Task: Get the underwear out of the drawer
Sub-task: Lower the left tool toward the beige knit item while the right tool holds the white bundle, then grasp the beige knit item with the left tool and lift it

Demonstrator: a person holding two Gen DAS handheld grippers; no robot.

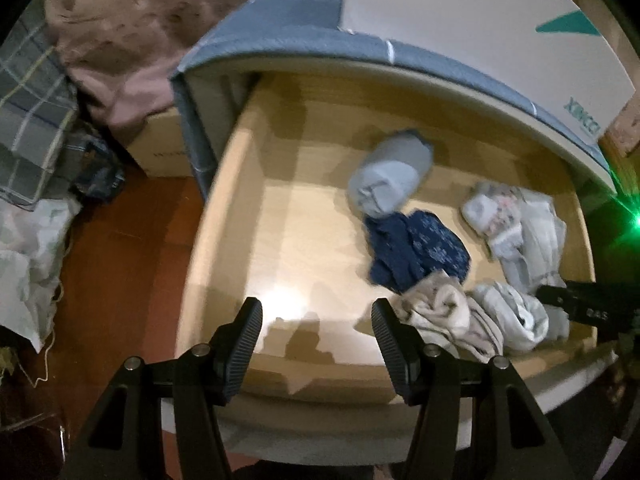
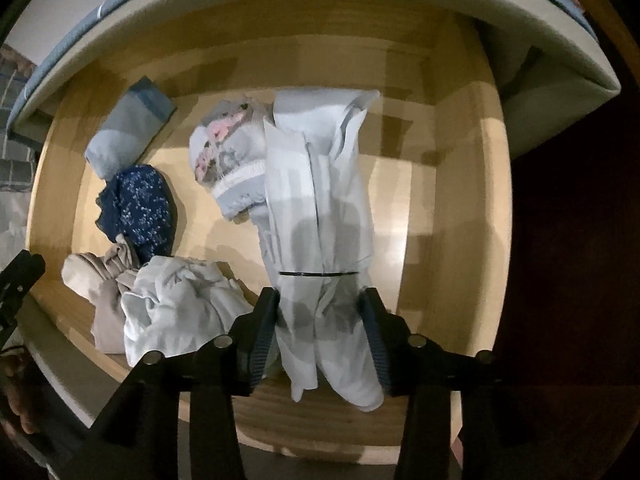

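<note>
An open wooden drawer (image 1: 256, 208) holds several folded and bunched pieces of underwear: a grey-blue roll (image 1: 390, 170), a dark blue patterned piece (image 1: 416, 250), a beige piece (image 1: 440, 312), a white bunched piece (image 2: 176, 304), a grey floral piece (image 2: 226, 152) and a long pale blue-white piece (image 2: 320, 208). My left gripper (image 1: 316, 314) is open and empty above the drawer's front. My right gripper (image 2: 320, 300) is open, its fingers on either side of the long pale piece's near end. The right gripper also shows at the right edge of the left wrist view (image 1: 576, 304).
A blue-covered mattress edge (image 1: 304, 40) overhangs the drawer's back, with a white box (image 1: 460, 20) on top. Left of the drawer are a cardboard box (image 1: 160, 148), piled clothes (image 1: 116, 52) and a red-brown floor (image 1: 124, 264).
</note>
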